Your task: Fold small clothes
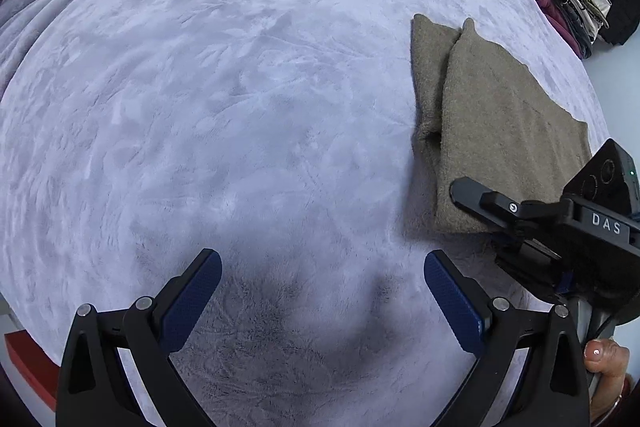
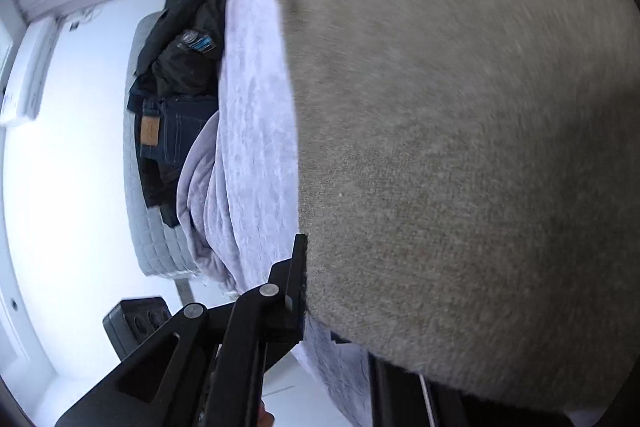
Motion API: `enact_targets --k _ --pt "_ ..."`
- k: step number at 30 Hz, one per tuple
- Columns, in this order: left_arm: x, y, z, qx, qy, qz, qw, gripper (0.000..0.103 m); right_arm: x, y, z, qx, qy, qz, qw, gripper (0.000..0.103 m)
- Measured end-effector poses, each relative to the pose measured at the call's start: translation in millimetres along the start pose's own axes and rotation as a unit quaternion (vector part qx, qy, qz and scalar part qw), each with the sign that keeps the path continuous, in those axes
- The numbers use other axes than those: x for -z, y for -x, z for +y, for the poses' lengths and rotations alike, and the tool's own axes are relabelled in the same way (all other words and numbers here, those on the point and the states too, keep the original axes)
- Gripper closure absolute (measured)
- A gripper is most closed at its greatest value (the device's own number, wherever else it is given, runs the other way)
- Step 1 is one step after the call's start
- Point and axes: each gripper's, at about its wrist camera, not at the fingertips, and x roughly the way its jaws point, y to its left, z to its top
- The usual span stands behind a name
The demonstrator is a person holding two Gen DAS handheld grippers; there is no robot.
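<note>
Surface: pale lilac plush blanket (image 1: 240, 87) spread over a bed; most of it bare in the left wrist view; deep folds of it bunched at one end.
Task item: brown knit garment (image 1: 500, 131), partly folded, one layer lapped over another; it lies at the blanket's right-hand edge in the left wrist view; a narrower flap shows along its inner side.
Left gripper (image 1: 322, 291): jaws spread wide, nothing between them; blue pads (image 1: 192, 299) face only bare blanket; it points steeply down, well clear of the garment.
Right gripper (image 1: 480, 199): clenched; in the left wrist view its black finger lies flat across the garment's near corner; in the right wrist view the cloth fills the frame and hides the far finger; I judge it grasps the garment's near edge, though the pinch itself is not seen.
Other goods: stack of clothes (image 1: 568, 7) beyond the blanket's far right corner; dark jeans (image 2: 176, 131) and black clothing at the blanket's other end.
Stage, judged: a fold is in hand, worked by the right gripper alone.
Risk one: thick knit caught by only one layer; the lower layer stays behind and the fold comes out skewed.
Risk two: the unpinned side drags on the plush pile; the lapped flap slides open.
Risk three: the garment sits close to the blanket's edge; a pull outward may carry it over.
</note>
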Motion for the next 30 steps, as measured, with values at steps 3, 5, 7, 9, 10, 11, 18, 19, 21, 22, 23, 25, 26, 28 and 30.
enact_targets --k 3,5,7,9,10,11,18,19,21,22,23,25,26,28,30 --pt "0.7 -6.0 -2.4 -0.007 -0.001 -0.001 1.0000 0.001 7.9 -0.8 2.5 0.040 0.030 0.016 0.999 0.095" --pt "-1.7 -15.1 -6.6 -0.020 -0.001 0.006 0.9998 0.001 11.6 -8.6 -10.4 0.051 0.010 0.026 0.998 0.095" --pt "-0.2 -16.2 -6.8 -0.029 -0.008 0.007 0.9995 0.001 15.6 -15.9 -20.5 0.058 0.003 0.028 0.998 0.095" --pt "0.3 -14.9 -6.7 -0.030 -0.014 0.005 0.9994 0.001 17.5 -16.8 -18.7 0.059 0.011 0.026 0.998 0.094" --pt "-0.1 -15.0 -6.4 -0.030 -0.016 0.006 0.9994 0.001 18.0 -15.4 -17.1 0.057 0.014 0.026 0.998 0.091" --pt "-1.1 -15.8 -6.0 -0.030 -0.016 0.008 0.9994 0.001 18.0 -15.7 -14.2 0.055 0.016 0.031 0.998 0.089" --pt "-13.0 -11.1 -28.6 -0.016 -0.042 0.003 0.9990 0.001 48.1 15.7 12.3 0.120 0.104 0.089 0.983 0.089" --pt "-14.4 -11.7 -36.8 -0.013 -0.053 0.001 0.9985 0.001 49.8 32.1 15.9 0.130 0.115 0.077 0.982 0.089" --pt "-16.9 -14.8 -52.5 -0.005 -0.069 0.000 0.9976 0.001 48.5 65.0 20.9 0.143 0.129 0.042 0.980 0.089" --pt "-18.1 -17.6 -60.6 -0.002 -0.076 0.000 0.9971 0.001 45.7 85.6 21.2 0.156 0.136 0.017 0.978 0.089" --pt "-19.9 -21.4 -69.2 -0.002 -0.083 0.001 0.9965 0.001 41.7 102.1 20.1 0.174 0.140 -0.006 0.975 0.089" --pt "-22.0 -33.6 -84.3 -0.010 -0.099 0.009 0.9950 0.001 30.5 137.9 10.0 0.221 0.139 -0.051 0.964 0.089" --pt "-22.2 -40.5 -88.6 -0.016 -0.103 0.012 0.9945 0.001 25.1 152.1 2.4 0.246 0.136 -0.066 0.957 0.089" --pt "-20.4 -56.1 -91.1 -0.034 -0.109 0.020 0.9933 0.001 16.1 181.4 -19.3 0.321 0.129 -0.097 0.933 0.089" --pt "-16.9 -66.2 -85.8 -0.036 -0.103 0.030 0.9936 0.001 14.2 203.3 -40.0 0.371 0.106 -0.114 0.915 0.090"
